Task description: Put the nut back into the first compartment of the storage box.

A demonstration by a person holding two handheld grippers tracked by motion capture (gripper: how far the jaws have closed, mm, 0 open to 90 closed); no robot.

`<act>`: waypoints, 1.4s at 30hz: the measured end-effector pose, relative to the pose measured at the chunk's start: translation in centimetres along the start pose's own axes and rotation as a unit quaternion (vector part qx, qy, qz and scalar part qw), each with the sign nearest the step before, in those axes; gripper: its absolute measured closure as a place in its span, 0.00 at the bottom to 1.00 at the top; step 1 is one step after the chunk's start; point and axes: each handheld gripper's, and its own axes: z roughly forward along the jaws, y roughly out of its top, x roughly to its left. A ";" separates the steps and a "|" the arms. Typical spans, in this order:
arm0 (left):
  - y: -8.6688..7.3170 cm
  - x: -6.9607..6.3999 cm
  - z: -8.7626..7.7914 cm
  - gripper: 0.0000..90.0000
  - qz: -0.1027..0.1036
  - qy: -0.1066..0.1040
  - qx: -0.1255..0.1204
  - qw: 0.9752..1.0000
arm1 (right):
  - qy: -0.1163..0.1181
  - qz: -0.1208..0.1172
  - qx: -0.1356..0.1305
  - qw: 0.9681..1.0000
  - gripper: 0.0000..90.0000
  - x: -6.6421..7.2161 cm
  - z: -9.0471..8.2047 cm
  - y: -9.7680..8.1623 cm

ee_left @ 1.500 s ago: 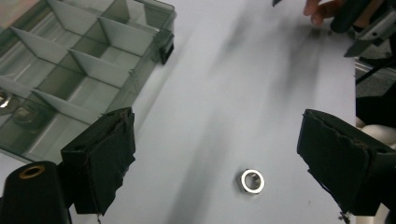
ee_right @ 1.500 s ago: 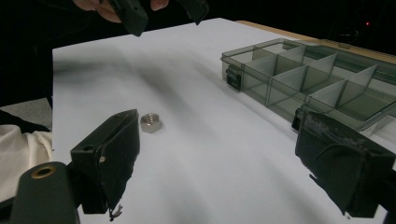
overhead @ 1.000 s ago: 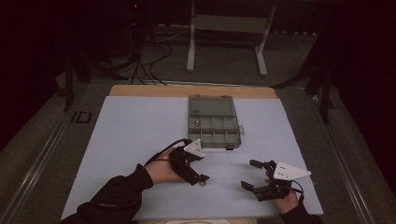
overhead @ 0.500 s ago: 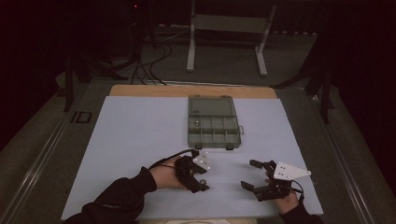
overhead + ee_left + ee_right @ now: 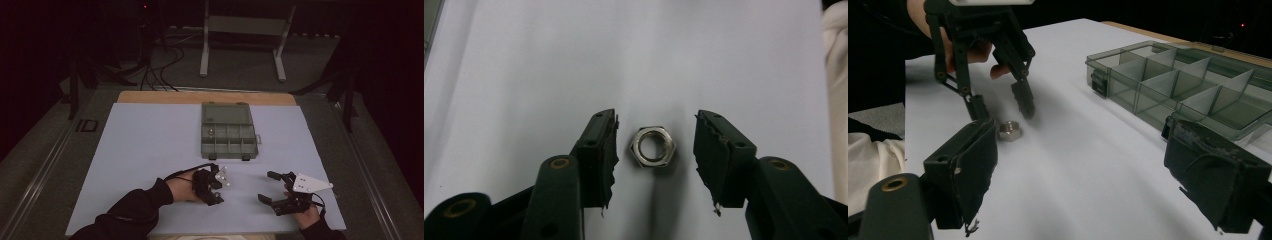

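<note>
My left gripper [image 5: 655, 145] sits low over the white sheet [image 5: 674, 50] at the near edge of the bench, and its jaws have just been closing. They stand part open on either side of a steel hex nut [image 5: 653, 146], which lies flat on the sheet between them. I see a narrow gap on each side of the nut, so the pads are not pressing on it and nothing is held. In the right gripper view the same nut [image 5: 1010, 130] lies under the tips of that left gripper [image 5: 1000, 110].

My right gripper [image 5: 270, 186] rests further to the right along the same near edge, well apart from the nut. Its jaws are spread wide and hold nothing.

Farther out, near the middle of the sheet, a grey compartment box [image 5: 229, 131] lies open with its lid folded back. One small item sits in a compartment, too small for me to tell what it is.
</note>
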 end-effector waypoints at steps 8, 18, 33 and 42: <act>0.1 0.1 0.6 0.66 0.012 -0.003 0.024 1.000 | 0.000 0.000 0.000 1.000 0.15 0.0 0.0 0.0; 0.5 -0.3 0.8 0.72 0.029 0.000 0.042 0.999 | 0.000 0.000 0.000 1.000 0.15 0.0 0.0 0.0; 1.0 -0.6 0.9 0.78 0.034 0.005 0.061 0.998 | 0.000 0.001 0.001 1.000 0.15 0.0 0.0 0.0; 1.2 -0.2 -0.5 0.78 0.007 0.009 0.039 0.999 | 0.000 -0.001 0.000 1.000 0.15 0.0 0.0 0.0</act>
